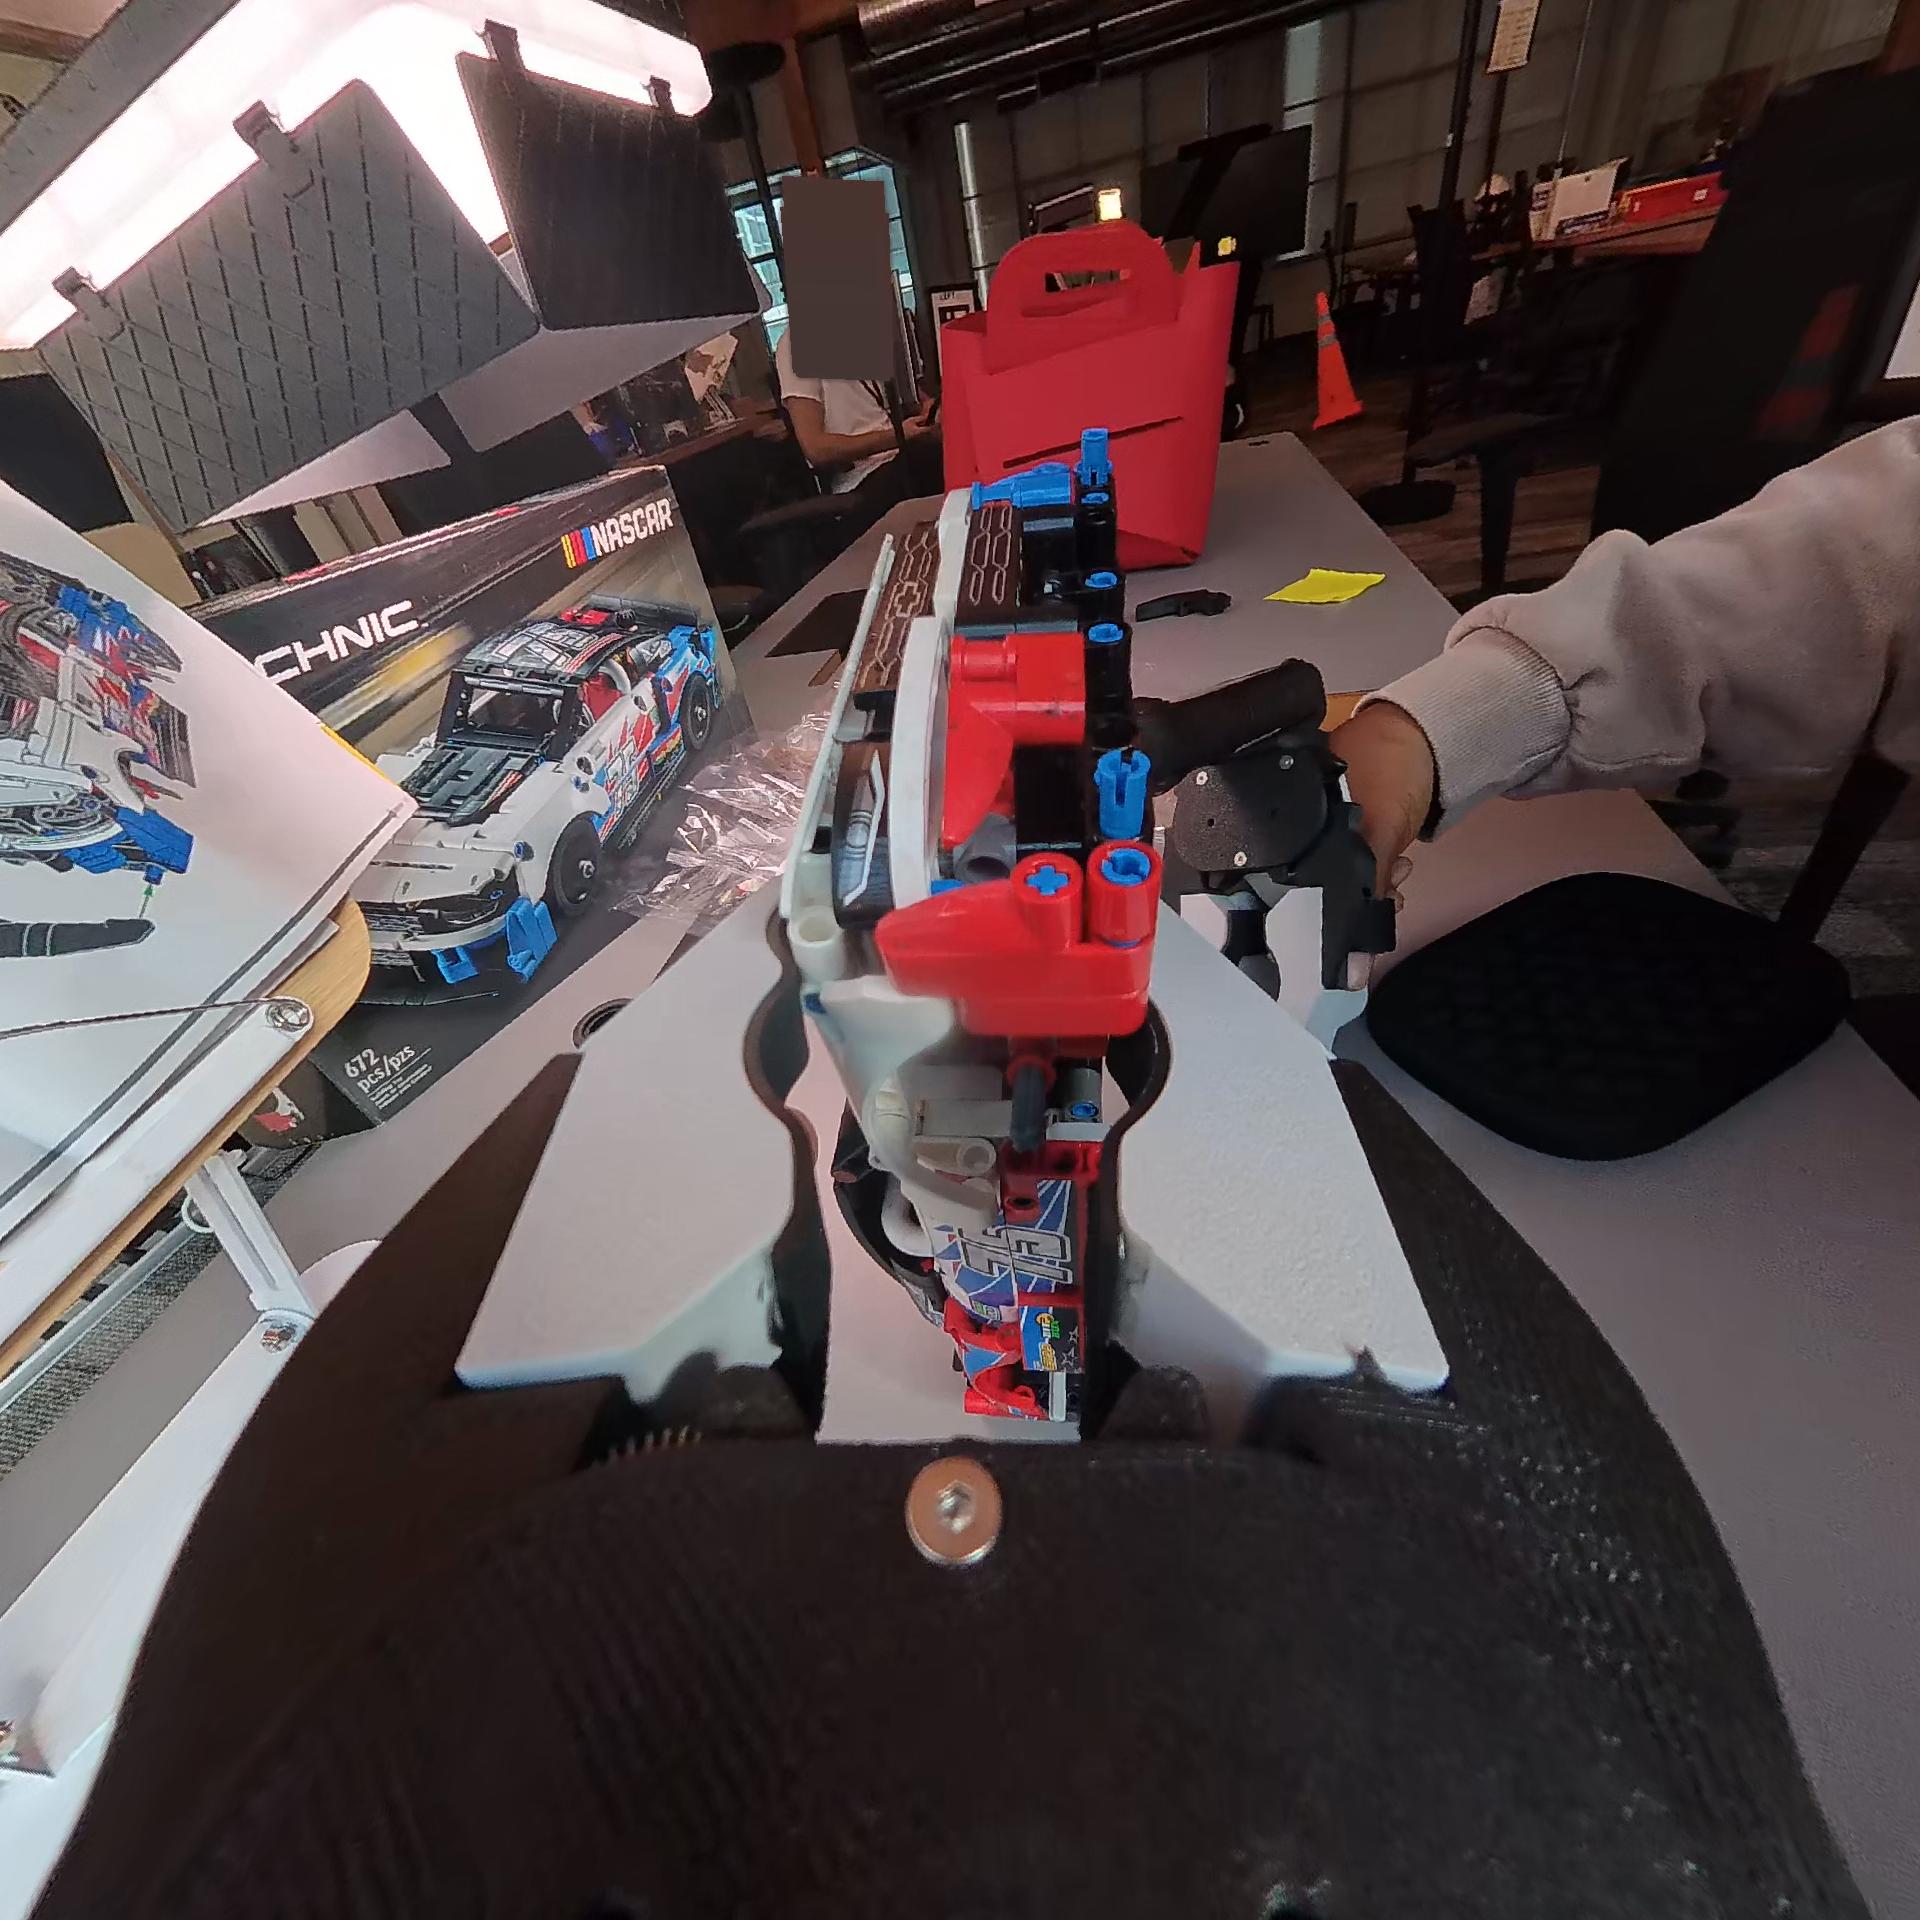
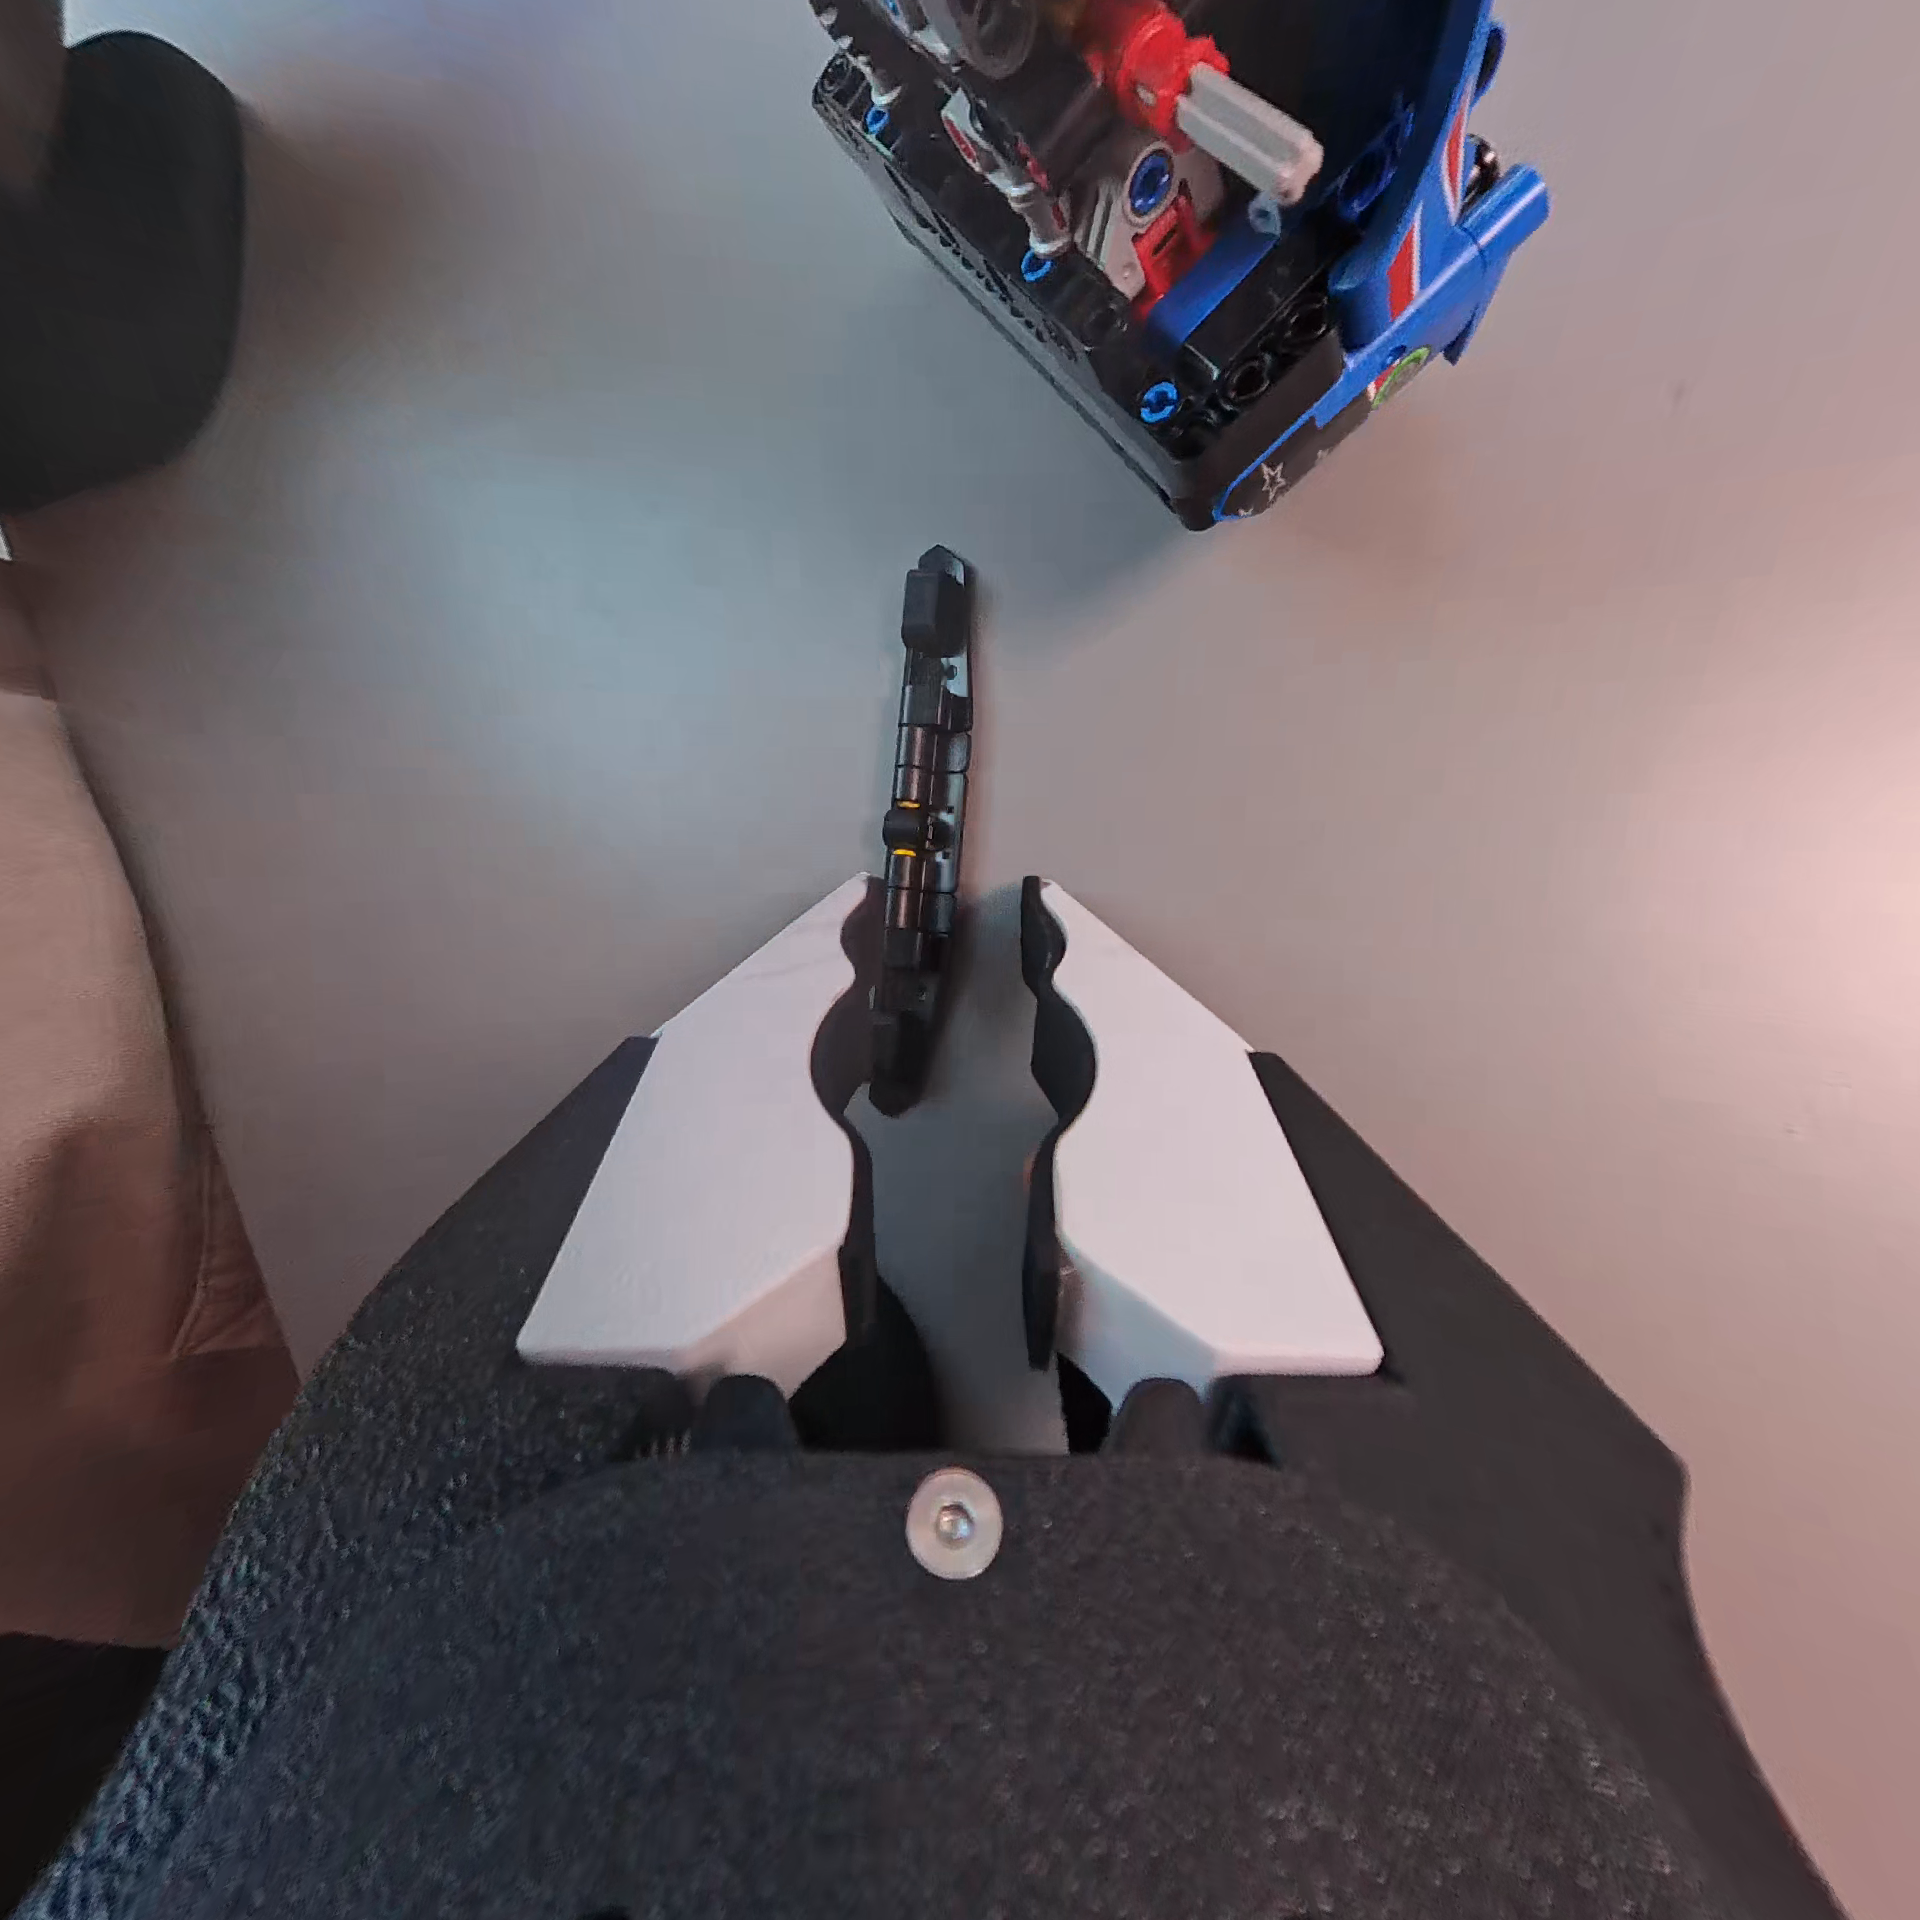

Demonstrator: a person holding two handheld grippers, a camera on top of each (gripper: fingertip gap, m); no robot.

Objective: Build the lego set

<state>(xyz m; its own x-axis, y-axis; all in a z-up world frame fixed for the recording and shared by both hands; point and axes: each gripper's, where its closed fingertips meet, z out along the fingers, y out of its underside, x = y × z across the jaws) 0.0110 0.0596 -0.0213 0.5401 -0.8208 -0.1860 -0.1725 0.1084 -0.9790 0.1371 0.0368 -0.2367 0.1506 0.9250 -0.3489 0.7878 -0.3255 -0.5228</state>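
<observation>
My left gripper [image 1: 971,935] is shut on the part-built lego car [image 1: 997,727], a red, white, black and blue body with blue pins, held on edge above the white table [image 1: 1610,1299]. In the right wrist view the car's blue and black end [image 2: 1195,229] shows at the top right. My right gripper [image 2: 951,894] points down at the table, open. A long black lego piece [image 2: 930,727] lies on the table with its near end between the jaws, against the left finger [image 2: 727,1143]. The right gripper also shows in the left wrist view [image 1: 1294,977], held by a hand.
The lego set box [image 1: 499,727] and an open instruction booklet [image 1: 125,831] stand at the left. A red bag [image 1: 1091,395], a yellow note [image 1: 1325,585] and a small black part [image 1: 1184,603] are farther back. A black pad [image 1: 1600,1008] lies at the right. One gripper's finger ends stand about 25 cm off the other's.
</observation>
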